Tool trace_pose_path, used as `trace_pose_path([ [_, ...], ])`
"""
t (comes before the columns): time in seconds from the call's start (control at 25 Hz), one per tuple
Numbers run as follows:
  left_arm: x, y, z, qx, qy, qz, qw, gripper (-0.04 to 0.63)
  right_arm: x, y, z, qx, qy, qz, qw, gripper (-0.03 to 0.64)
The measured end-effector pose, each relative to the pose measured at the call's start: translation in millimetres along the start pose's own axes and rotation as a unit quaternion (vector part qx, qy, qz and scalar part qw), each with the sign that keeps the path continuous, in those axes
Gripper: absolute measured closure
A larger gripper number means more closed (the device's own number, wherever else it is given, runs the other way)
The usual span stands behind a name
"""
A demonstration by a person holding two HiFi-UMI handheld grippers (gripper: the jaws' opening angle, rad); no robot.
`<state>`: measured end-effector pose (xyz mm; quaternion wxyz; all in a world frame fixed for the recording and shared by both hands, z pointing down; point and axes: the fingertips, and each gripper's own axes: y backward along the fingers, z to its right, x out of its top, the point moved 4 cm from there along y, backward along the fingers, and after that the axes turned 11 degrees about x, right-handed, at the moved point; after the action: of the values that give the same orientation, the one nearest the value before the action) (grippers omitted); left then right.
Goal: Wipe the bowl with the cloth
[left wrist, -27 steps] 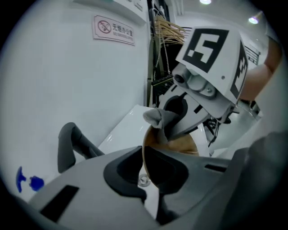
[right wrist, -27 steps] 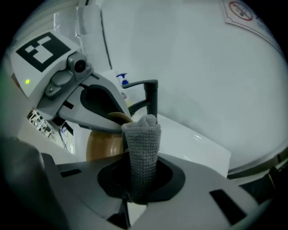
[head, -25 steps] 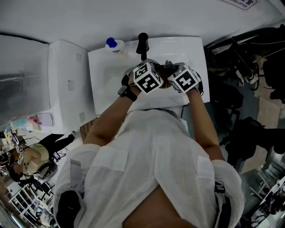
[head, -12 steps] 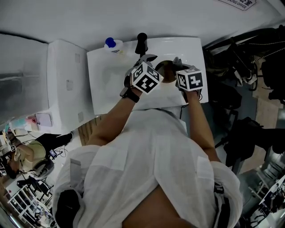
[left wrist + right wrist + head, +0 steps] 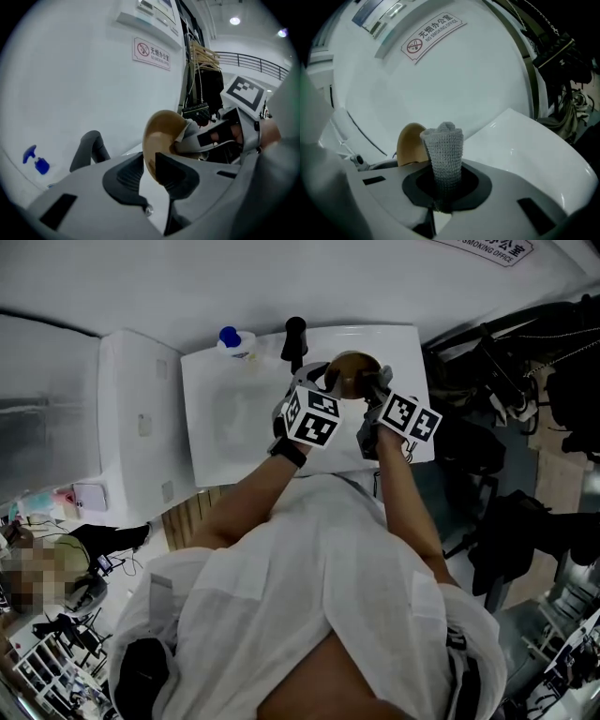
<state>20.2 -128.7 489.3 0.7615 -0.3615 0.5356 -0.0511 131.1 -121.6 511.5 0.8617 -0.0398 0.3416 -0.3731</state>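
Note:
A tan bowl (image 5: 349,373) is held on edge above the back of the white sink (image 5: 225,418). My left gripper (image 5: 323,382) is shut on its rim; in the left gripper view the bowl (image 5: 161,133) stands between the two jaws of the left gripper (image 5: 151,171), which have just been closing on it. My right gripper (image 5: 377,390) is shut on a grey knitted cloth (image 5: 444,152) that sticks up from the right gripper's (image 5: 445,187) jaws. The bowl (image 5: 410,143) shows just left of the cloth. Whether the cloth touches the bowl is not clear.
A black faucet (image 5: 294,334) rises at the sink's back edge, close to the left of the bowl. A bottle with a blue cap (image 5: 230,337) stands left of it. A white wall with a no-smoking sign (image 5: 151,53) lies behind. Dark bags and cables (image 5: 506,362) crowd the right side.
Both grippers have moved toward the back of the sink and lifted a little. The bowl, hidden under the marker cubes before, now shows beside the faucet. The right gripper has rolled.

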Motion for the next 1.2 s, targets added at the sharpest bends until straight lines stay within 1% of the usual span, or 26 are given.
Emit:
trace_pose_path([
  [0.12, -4, -4, -8, -0.016, -0.052, -0.052, 0.9971, 0.538, -10, -5, 0, -0.009, 0.033, -0.033, 0.999, 0.571],
  [0.2, -11, -5, -9, -0.040, -0.097, -0.086, 0.9908, 0.540, -16, -8, 1, -0.019, 0.078, -0.069, 0.994, 0.571],
  [0.28, -17, -5, -7, -0.062, -0.142, -0.109, 0.9819, 0.538, -20, -10, -1, -0.026, 0.130, -0.113, 0.985, 0.571],
  [0.36, -21, -5, -6, -0.073, -0.184, -0.123, 0.9725, 0.538, -21, -14, -4, -0.036, 0.189, -0.155, 0.969, 0.572],
  [0.4, -22, -5, -4, -0.077, -0.203, -0.128, 0.9677, 0.538, -23, -16, -5, -0.043, 0.224, -0.177, 0.957, 0.572],
  [0.48, -25, -4, -2, -0.088, -0.241, -0.132, 0.9576, 0.535, -26, -20, -10, -0.049, 0.299, -0.220, 0.927, 0.572],
  [0.52, -26, -4, 0, -0.098, -0.259, -0.133, 0.9514, 0.535, -27, -22, -13, -0.046, 0.334, -0.240, 0.910, 0.572],
  [0.56, -27, -3, 3, -0.110, -0.279, -0.135, 0.9444, 0.535, -30, -24, -17, -0.040, 0.369, -0.262, 0.891, 0.572],
  [0.64, -30, -2, 8, -0.135, -0.315, -0.136, 0.9297, 0.535, -36, -27, -24, -0.036, 0.436, -0.307, 0.845, 0.572],
  [0.68, -31, -2, 11, -0.143, -0.328, -0.134, 0.9242, 0.535, -39, -28, -25, -0.038, 0.459, -0.324, 0.826, 0.572],
  [0.72, -31, -3, 12, -0.148, -0.335, -0.130, 0.9216, 0.534, -42, -29, -26, -0.041, 0.468, -0.334, 0.817, 0.572],
  [0.76, -30, -4, 12, -0.146, -0.334, -0.122, 0.9232, 0.529, -42, -31, -25, -0.041, 0.463, -0.332, 0.821, 0.572],
  [0.8, -27, -5, 11, -0.139, -0.322, -0.108, 0.9301, 0.525, -40, -32, -24, -0.038, 0.441, -0.320, 0.837, 0.572],
  [0.84, -21, -7, 9, -0.125, -0.301, -0.086, 0.9416, 0.514, -36, -33, -23, -0.034, 0.407, -0.299, 0.862, 0.574],
  [0.92, -6, -7, 3, -0.087, -0.242, -0.038, 0.9657, 0.322, -23, -30, -17, -0.033, 0.322, -0.238, 0.916, 0.574],
  [0.96, 1, -5, -1, -0.065, -0.216, -0.016, 0.9742, 0.322, -15, -26, -12, -0.037, 0.275, -0.201, 0.939, 0.574],
  [1.0, 8, -2, -5, -0.042, -0.195, 0.004, 0.9798, 0.321, -8, -21, -6, -0.038, 0.223, -0.162, 0.960, 0.574],
  [1.04, 12, 2, -9, -0.021, -0.179, 0.020, 0.9835, 0.322, -2, -15, 1, -0.035, 0.167, -0.121, 0.978, 0.574],
  [1.08, 14, 5, -11, -0.006, -0.160, 0.033, 0.9865, 0.322, 2, -9, 7, -0.029, 0.110, -0.082, 0.990, 0.574],
  [1.12, 16, 7, -12, 0.001, -0.136, 0.042, 0.9898, 0.321, 4, -3, 12, -0.020, 0.059, -0.047, 0.997, 0.572],
  [1.16, 16, 8, -12, -0.002, -0.108, 0.047, 0.9930, 0.324, 4, 0, 14, -0.014, 0.019, -0.020, 1.000, 0.572],
  [1.2, 16, 8, -10, -0.009, -0.083, 0.047, 0.9954, 0.334, 3, 3, 14, -0.009, -0.008, 0.000, 1.000, 0.572],
])
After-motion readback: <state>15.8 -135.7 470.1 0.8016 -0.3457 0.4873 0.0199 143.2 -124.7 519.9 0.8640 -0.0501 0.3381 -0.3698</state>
